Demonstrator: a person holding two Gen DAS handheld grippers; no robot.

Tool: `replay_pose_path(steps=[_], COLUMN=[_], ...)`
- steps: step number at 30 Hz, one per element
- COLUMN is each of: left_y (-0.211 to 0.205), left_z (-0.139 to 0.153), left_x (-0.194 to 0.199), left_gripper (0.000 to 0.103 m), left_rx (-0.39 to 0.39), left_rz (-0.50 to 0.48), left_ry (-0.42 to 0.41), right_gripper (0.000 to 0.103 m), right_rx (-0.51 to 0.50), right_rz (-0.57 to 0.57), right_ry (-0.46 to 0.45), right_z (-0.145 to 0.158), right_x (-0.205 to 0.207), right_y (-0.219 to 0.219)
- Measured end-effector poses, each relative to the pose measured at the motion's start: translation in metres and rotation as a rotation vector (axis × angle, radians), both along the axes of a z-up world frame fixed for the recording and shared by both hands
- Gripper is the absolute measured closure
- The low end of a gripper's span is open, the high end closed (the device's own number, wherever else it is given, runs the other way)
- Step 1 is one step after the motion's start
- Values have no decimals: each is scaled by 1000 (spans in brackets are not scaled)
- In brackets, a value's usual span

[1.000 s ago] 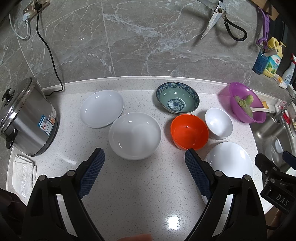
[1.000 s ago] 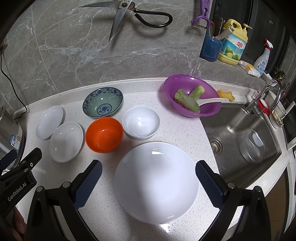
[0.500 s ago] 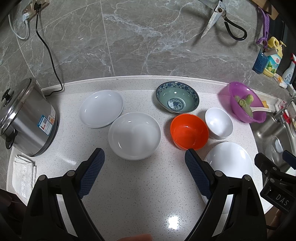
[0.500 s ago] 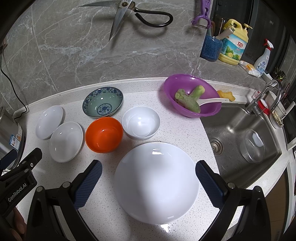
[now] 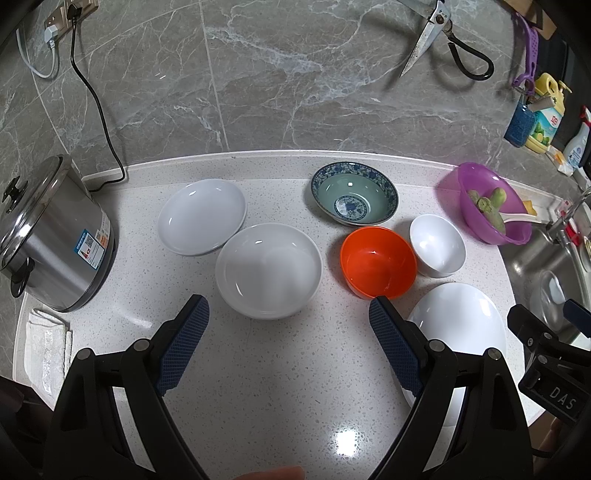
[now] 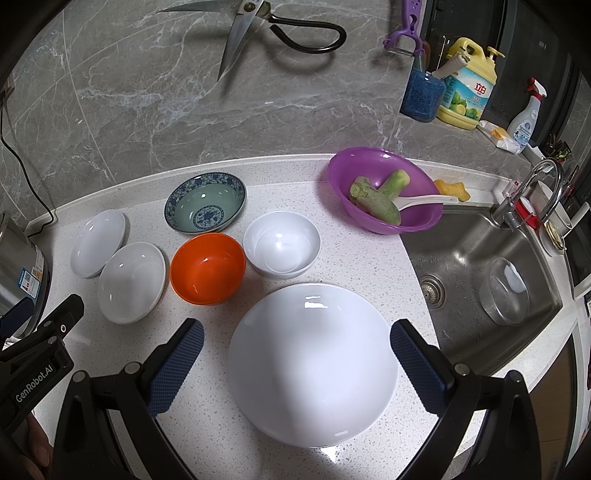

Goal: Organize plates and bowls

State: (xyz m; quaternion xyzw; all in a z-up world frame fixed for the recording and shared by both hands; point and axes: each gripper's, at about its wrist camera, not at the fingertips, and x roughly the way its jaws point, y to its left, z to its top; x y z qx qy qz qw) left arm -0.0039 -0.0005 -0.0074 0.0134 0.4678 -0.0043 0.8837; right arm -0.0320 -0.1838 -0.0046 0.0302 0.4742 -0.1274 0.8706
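Both hand-held grippers are held above the front of the speckled countertop [image 5: 280,387], angled down at the dishes. On the left gripper [image 5: 288,339] the blue-padded jaws are spread wide with nothing between them; the pads hang over bare counter just in front of a white bowl [image 5: 269,270]. On the right gripper [image 6: 295,354] the jaws are likewise spread wide, and a large white plate [image 6: 312,363] is seen lying flat on the counter between the two pads, apart from both.

That plate is placed nearest the counter's front edge, close to the sink. Behind it, toward the middle of the counter, an orange bowl [image 6: 208,267] and a small white bowl [image 6: 282,243] are set side by side, nearly touching. A blue-patterned bowl [image 6: 205,207] is set behind them, toward the back edge. To the left of the orange bowl the white bowl is seen again, and a shallow white plate [image 5: 201,216] is placed behind it and further left, the two rims touching or nearly so.

Toward the back right corner, beside the steel sink [image 6: 480,280], a purple bowl [image 6: 384,190] is found, holding green vegetable stalks and a white spoon. A steel rice cooker [image 5: 48,236] is stood at the counter's left edge, with a folded white cloth [image 5: 48,347] in front of it. Scissors [image 6: 266,26] are hung on the marble wall.
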Motion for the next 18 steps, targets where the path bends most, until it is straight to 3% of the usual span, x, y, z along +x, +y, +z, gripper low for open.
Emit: replay_pose_path(steps=[18], left_y=[0], left_z=[-6], left_x=[2], left_gripper=[15], left_rx=[-1], left_rz=[-3], left_ry=[9], right_gripper=[0], right_rx=[0], right_rz=[0], right_ry=[2], right_z=[-1], right_x=[1], right_y=[-1])
